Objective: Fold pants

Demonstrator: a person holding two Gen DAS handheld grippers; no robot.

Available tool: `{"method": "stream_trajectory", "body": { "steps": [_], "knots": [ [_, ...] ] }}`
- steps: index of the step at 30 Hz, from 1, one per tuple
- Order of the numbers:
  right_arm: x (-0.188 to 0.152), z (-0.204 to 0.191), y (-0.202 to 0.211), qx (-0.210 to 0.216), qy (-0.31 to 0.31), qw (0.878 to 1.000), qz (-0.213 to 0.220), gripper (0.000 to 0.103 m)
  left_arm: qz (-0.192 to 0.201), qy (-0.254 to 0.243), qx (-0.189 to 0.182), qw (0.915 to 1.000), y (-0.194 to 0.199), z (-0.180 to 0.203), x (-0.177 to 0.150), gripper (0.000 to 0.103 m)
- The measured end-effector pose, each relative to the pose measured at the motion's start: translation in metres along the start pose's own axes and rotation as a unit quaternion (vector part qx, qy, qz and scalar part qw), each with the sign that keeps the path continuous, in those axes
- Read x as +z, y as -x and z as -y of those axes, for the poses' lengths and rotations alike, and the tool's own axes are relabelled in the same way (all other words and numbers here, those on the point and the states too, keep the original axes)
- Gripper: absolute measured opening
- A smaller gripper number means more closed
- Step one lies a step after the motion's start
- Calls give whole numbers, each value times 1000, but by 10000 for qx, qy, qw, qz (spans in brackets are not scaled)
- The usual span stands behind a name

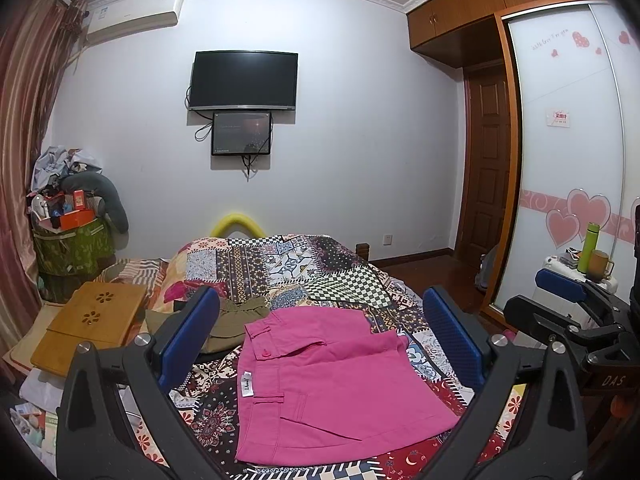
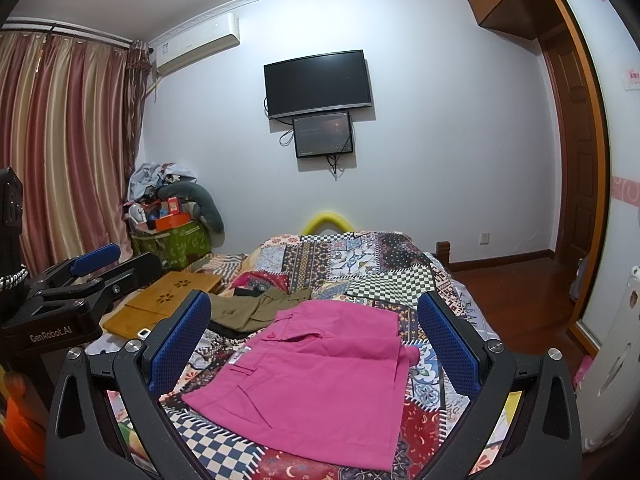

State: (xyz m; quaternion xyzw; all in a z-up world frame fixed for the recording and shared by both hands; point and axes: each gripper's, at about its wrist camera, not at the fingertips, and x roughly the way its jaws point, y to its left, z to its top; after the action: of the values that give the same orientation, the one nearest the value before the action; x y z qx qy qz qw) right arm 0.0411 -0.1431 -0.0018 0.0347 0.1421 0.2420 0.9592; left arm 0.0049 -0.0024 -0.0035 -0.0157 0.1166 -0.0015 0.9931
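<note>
Patchwork bed (image 1: 352,276) holds folded pink pants (image 1: 332,384) (edges clear); each hand-held gripper (image 1: 320,344) (image 2: 314,344) gapes wide, empty.

Left gripper (image 1: 320,336) is up and level, jaws spread wide, blue pads (image 1: 192,336) facing each other with nothing between them. Right gripper (image 2: 314,344) is the same story: wide apart, pads (image 2: 448,344) bare, gripping nothing. They sit side by side, each catching the other at its frame's edge. Both look raised off the surface, though the fisheye makes height hard to judge.
</note>
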Motion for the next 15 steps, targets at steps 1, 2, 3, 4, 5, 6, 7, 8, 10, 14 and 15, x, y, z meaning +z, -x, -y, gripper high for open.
{"method": "stream_trajectory", "body": {
  "steps": [1, 2, 3, 4, 5, 6, 7, 8, 10, 14, 15],
  "knots": [
    [0, -1, 0, 0, 1, 10000, 0, 103, 4, 5, -1, 10000, 0, 0, 0, 103],
    [0, 0, 0, -2, 2, 10000, 1, 103, 3, 6, 0, 10000, 0, 0, 0, 103],
    [0, 0, 0, -3, 2, 10000, 3, 103, -5, 2, 4, 10000, 0, 1, 0, 103],
    [0, 0, 0, -2, -1, 10000, 3, 103, -8, -1, 5, 10000, 0, 0, 0, 103],
    [0, -1, 0, -4, -4, 10000, -4, 103, -6, -3, 13, 10000, 0, 0, 0, 103],
    [0, -1, 0, -7, -8, 10000, -9, 103, -3, -4, 24, 10000, 0, 0, 0, 103],
    [0, 0, 0, -4, -13, 10000, -12, 103, -5, -2, 30, 10000, 0, -1, 1, 103],
    [-1, 0, -1, -5, -17, 10000, -15, 103, -9, 5, 33, 10000, 0, -2, 0, 103],
    [-1, 1, -1, -5, -21, 10000, -30, 103, -27, 23, 29, 10000, -2, -2, 0, 103],
    [-3, 1, -4, -7, -30, 10000, -59, 103, -55, 20, 51, 10000, -4, -4, -1, 103],
    [-3, 2, -5, -6, -37, 10000, -70, 103, -62, 17, 55, 10000, -5, -4, -1, 103]
  ]
}}
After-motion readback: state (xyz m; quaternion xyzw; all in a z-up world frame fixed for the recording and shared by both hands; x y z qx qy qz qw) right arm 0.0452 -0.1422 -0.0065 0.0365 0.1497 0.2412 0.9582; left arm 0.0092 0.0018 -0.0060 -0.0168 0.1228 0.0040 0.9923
